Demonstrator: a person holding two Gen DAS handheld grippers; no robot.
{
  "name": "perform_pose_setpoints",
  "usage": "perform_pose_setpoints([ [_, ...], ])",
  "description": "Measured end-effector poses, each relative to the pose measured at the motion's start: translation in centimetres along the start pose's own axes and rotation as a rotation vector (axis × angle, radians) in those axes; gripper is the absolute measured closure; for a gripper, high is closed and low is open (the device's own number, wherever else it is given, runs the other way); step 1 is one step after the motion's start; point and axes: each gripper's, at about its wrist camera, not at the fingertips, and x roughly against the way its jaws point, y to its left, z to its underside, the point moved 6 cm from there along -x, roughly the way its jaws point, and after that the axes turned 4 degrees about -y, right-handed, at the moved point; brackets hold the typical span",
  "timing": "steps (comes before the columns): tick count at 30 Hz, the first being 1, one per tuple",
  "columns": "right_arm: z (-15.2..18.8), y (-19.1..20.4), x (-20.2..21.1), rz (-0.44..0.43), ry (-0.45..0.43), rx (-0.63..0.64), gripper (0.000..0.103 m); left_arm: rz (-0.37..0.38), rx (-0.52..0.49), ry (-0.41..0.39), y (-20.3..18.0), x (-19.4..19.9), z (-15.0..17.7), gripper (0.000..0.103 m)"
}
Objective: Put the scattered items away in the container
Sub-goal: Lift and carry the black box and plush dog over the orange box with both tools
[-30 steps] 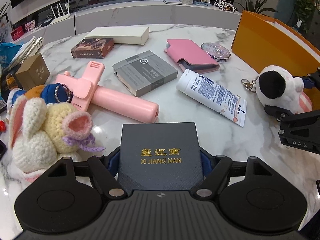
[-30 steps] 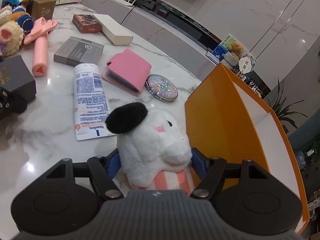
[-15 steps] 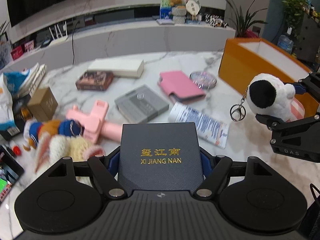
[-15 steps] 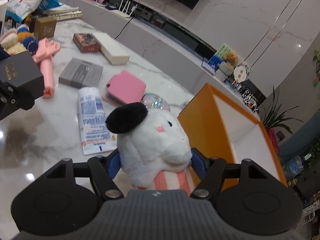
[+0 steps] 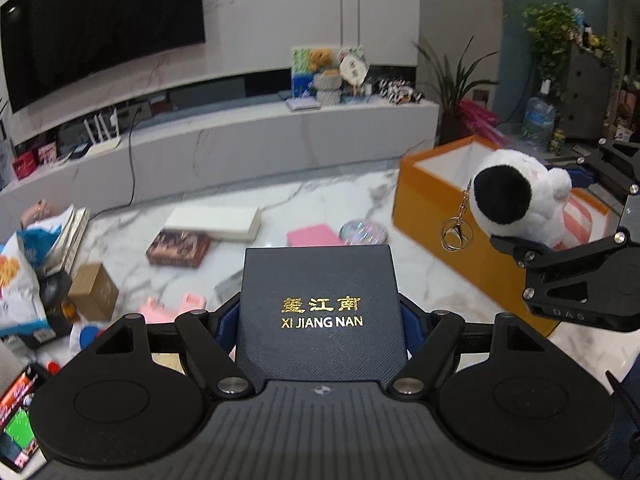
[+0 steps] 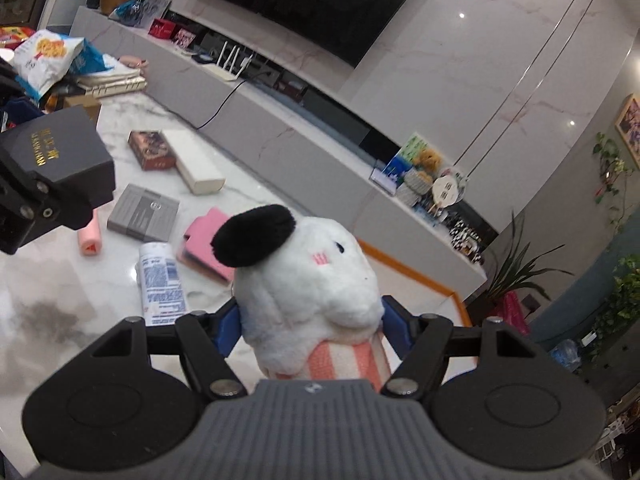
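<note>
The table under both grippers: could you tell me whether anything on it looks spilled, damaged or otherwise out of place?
Nothing looks spilled or damaged. The marble table is simply cluttered: a lotion tube, pink wallet and grey box lie scattered at odd angles outside the orange container.

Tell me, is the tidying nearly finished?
Not nearly. The orange box shows nothing inside yet. The left tool holds the dark gift box; the right tool holds the plush puppy. The pink wallet, lotion tube and grey box wait.
</note>
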Motion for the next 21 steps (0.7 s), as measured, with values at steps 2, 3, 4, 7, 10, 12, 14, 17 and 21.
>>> perform_pose_setpoints([
  [2, -0.1, -0.7, 0.7, 0.012, -0.006, 0.003, 0.030, 0.018, -0.011, -0.017, -0.7, 0.3, -0.9, 0.015],
  [3, -0.1, -1.1, 1.0, 0.016, -0.007, 0.002, 0.030, 0.027, -0.017, -0.024, -1.0, 0.4, -1.2, 0.015],
  [4, -0.1, -1.5, 1.3, 0.018, -0.008, -0.001, 0.030, 0.039, -0.022, -0.032, -1.5, 0.6, -1.7, 0.015],
  [7, 0.0, -2.9, 2.2, 0.015, -0.006, -0.018, 0.030, 0.073, -0.040, -0.061, -2.8, 1.1, -3.3, 0.015],
  [10, -0.1, -4.6, 3.2, 0.023, -0.007, -0.016, 0.030, 0.103, -0.066, -0.103, -4.3, 1.8, -5.4, 0.015],
  [12, -0.5, -5.8, 3.8, 0.043, -0.013, -0.001, 0.030, 0.119, -0.086, -0.139, -5.4, 2.5, -7.1, 0.015],
  [14, -1.1, -7.4, 4.5, 0.061, -0.023, 0.006, 0.030, 0.138, -0.106, -0.176, -6.7, 3.2, -8.7, 0.015],
  [17, -2.1, -9.8, 5.5, 0.101, -0.040, 0.021, 0.030, 0.182, -0.123, -0.220, -8.6, 3.8, -11.0, 0.015],
  [21, -3.4, -13.0, 6.4, 0.147, -0.058, 0.047, 0.030, 0.251, -0.137, -0.260, -11.4, 4.3, -13.5, 0.015],
])
